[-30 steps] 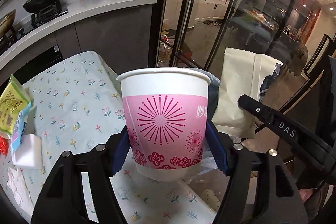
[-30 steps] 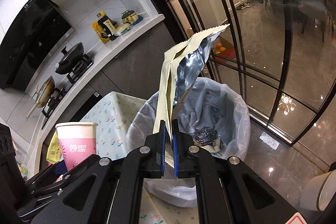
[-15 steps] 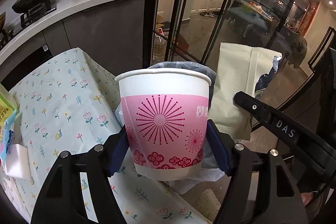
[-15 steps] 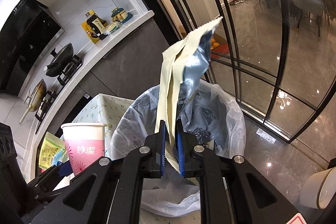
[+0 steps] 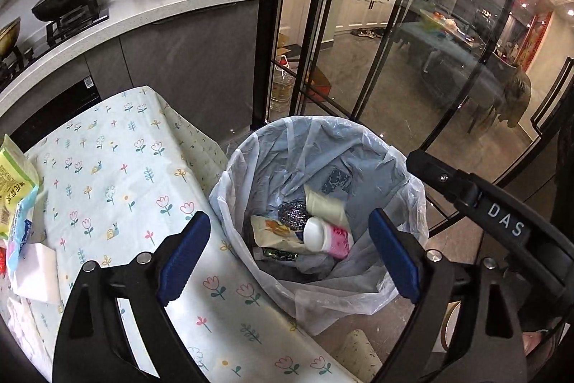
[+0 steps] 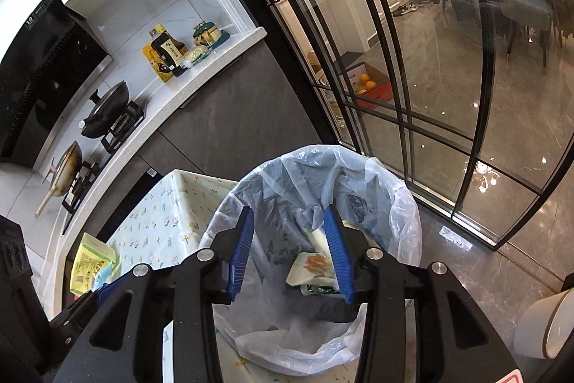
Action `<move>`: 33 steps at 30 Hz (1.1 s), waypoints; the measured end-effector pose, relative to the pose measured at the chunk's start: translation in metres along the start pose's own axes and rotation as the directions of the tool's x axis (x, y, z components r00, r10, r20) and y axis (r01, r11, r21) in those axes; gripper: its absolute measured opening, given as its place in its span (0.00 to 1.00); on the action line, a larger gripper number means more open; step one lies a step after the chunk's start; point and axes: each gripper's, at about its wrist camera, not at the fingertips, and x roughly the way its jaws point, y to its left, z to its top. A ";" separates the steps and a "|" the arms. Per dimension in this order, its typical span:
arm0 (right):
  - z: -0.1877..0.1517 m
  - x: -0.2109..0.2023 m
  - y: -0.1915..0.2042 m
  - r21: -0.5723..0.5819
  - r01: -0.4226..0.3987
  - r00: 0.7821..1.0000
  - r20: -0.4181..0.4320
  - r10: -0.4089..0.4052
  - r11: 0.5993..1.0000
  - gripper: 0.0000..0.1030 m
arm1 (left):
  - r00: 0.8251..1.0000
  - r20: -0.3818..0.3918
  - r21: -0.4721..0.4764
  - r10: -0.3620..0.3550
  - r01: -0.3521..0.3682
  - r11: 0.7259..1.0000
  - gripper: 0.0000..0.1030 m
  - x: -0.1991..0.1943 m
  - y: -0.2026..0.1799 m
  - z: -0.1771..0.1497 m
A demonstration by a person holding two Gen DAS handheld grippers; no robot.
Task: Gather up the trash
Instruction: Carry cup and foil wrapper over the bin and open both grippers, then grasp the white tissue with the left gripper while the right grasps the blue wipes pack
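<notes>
Claws wide apart, over bin rim

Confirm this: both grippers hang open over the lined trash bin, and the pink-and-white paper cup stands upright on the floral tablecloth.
Wrong about the pink-and-white paper cup: the left wrist view shows it lying on its side inside the lined trash bin. Both grippers, left gripper and right gripper, do hang open above it.

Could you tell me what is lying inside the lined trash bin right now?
Inside the trash bin: the pink paper cup on its side, a cream pouch, a steel scrubber and a printed wrapper. Whatever lies beneath them is covered.
</notes>
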 end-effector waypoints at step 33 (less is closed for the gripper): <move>-0.087 -0.005 0.163 -0.221 -0.200 0.974 -0.149 0.169 0.955 0.43 | 0.968 0.034 -0.287 0.249 -0.229 0.930 0.86 -0.103 0.172 -0.080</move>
